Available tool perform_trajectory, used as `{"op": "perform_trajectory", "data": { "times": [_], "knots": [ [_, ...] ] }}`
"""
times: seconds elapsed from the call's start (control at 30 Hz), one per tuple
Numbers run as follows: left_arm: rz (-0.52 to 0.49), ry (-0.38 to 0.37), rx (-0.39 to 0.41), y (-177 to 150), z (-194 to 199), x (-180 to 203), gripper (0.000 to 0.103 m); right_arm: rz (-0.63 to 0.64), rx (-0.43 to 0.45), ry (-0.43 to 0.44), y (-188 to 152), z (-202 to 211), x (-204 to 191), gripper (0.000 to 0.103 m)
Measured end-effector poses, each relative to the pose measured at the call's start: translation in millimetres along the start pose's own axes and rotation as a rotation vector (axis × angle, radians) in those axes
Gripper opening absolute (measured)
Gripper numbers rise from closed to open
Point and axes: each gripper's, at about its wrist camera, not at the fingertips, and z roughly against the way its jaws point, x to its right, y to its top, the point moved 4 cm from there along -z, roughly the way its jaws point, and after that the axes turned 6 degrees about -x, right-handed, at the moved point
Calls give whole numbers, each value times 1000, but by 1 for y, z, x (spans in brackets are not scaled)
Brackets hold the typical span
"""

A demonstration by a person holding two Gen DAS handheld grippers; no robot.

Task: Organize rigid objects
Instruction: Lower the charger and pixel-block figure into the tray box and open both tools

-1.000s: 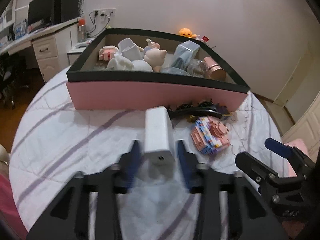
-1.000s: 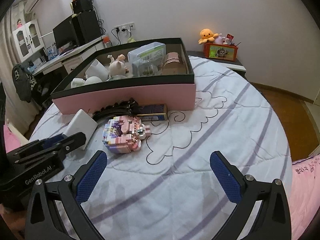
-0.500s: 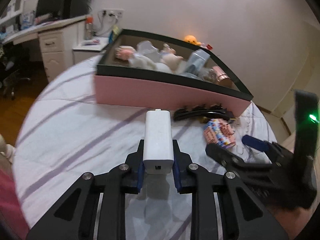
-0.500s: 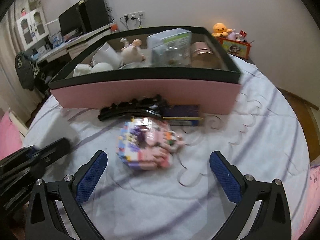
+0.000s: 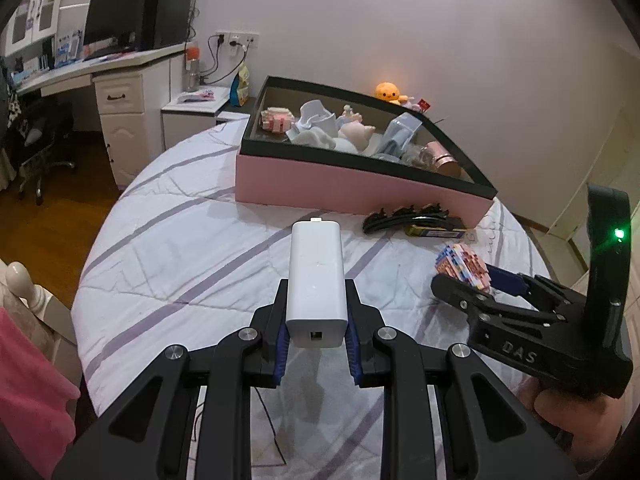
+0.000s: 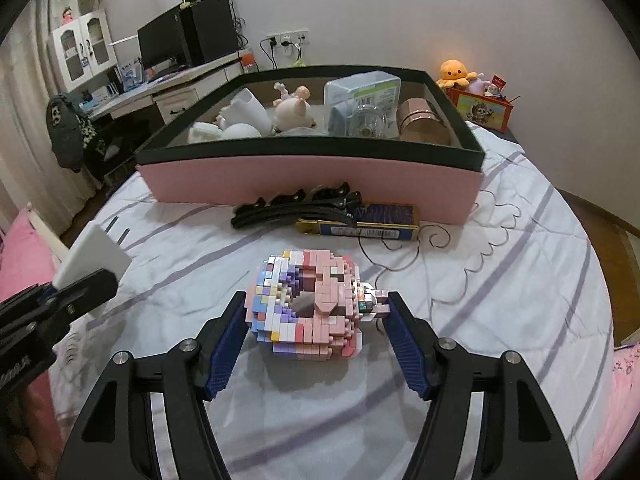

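My left gripper (image 5: 316, 338) is shut on a white power bank (image 5: 317, 280) and holds it above the quilted table. The power bank also shows in the right wrist view (image 6: 93, 257). My right gripper (image 6: 314, 342) is open, its blue pads on either side of a pink and purple brick model (image 6: 308, 304) lying on the table; I cannot tell if the pads touch it. The model also shows in the left wrist view (image 5: 462, 264). A pink box with a black rim (image 6: 312, 178) stands behind, holding several toys and containers.
A black hair clip (image 6: 292, 208) and a dark blue flat box (image 6: 380, 222) lie against the pink box's front wall. A desk with a monitor (image 5: 116, 24) stands at the far left. An orange plush (image 6: 454, 72) sits on a stand behind the table.
My left gripper closed on the power bank and lifted it. My right gripper moved forward over the brick model and narrowed around it.
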Motion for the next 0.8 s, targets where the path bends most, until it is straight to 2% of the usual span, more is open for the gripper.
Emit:
{"op": "perform_trajectory", "data": {
  "times": [0.2, 0.43, 0.67, 0.8],
  "knots": [
    [-19, 0, 29, 6, 17, 2, 23, 0, 48, 32, 2, 30, 1, 68],
    [-46, -12, 83, 28, 36, 9, 23, 11, 120, 48, 26, 60, 3, 68],
    [-96, -15, 171, 87, 54, 17, 23, 32, 204, 28, 76, 85, 10, 68],
    [-110, -27, 191, 132, 48, 19, 23, 42, 239, 21, 119, 90, 13, 68]
  ]
}}
